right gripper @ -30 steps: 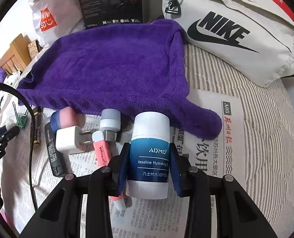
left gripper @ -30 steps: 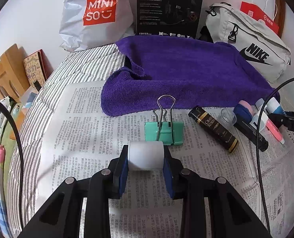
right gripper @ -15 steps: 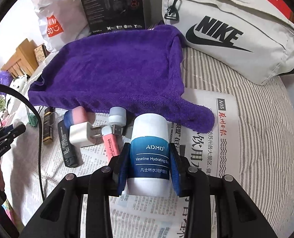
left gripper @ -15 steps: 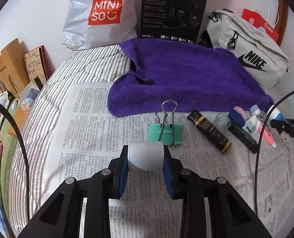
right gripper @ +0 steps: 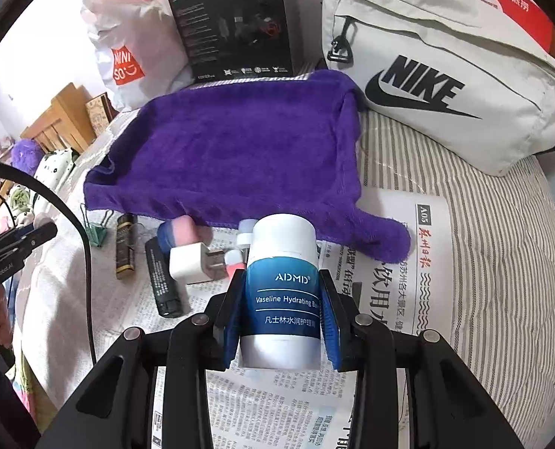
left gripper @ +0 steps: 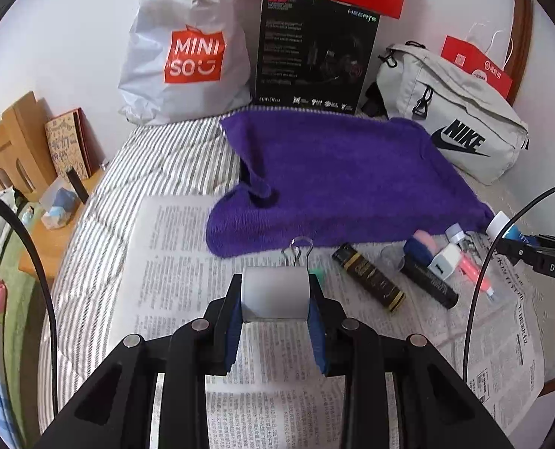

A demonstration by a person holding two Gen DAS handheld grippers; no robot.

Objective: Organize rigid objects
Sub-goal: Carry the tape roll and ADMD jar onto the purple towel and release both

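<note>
My left gripper (left gripper: 275, 293) is shut on a small white cylinder (left gripper: 275, 293) and holds it above the newspaper (left gripper: 172, 254). A green binder clip (left gripper: 300, 258) lies just behind it, mostly hidden. My right gripper (right gripper: 283, 299) is shut on a white and blue ADMD Vaseline balm stick (right gripper: 283, 288), upright, above the newspaper (right gripper: 389, 292). To its left lie a white charger plug (right gripper: 187, 263), a black tube (right gripper: 161, 280), a black and gold tube (right gripper: 125, 247) and a pink and blue item (right gripper: 176, 230). A purple towel (right gripper: 232, 149) is spread behind them.
On a striped bed (left gripper: 158, 157). A Nike bag (right gripper: 445, 75), a black box (right gripper: 232, 22) and a Miniso bag (left gripper: 184, 45) stand along the back wall. A wooden bedside stand (left gripper: 12, 149) is at the left. Cables (left gripper: 479, 280) hang beside both grippers.
Both grippers have risen and pulled back with their objects still held. The things on the newspaper look smaller and farther, and the binder clip is now mostly hidden behind the white cylinder.
</note>
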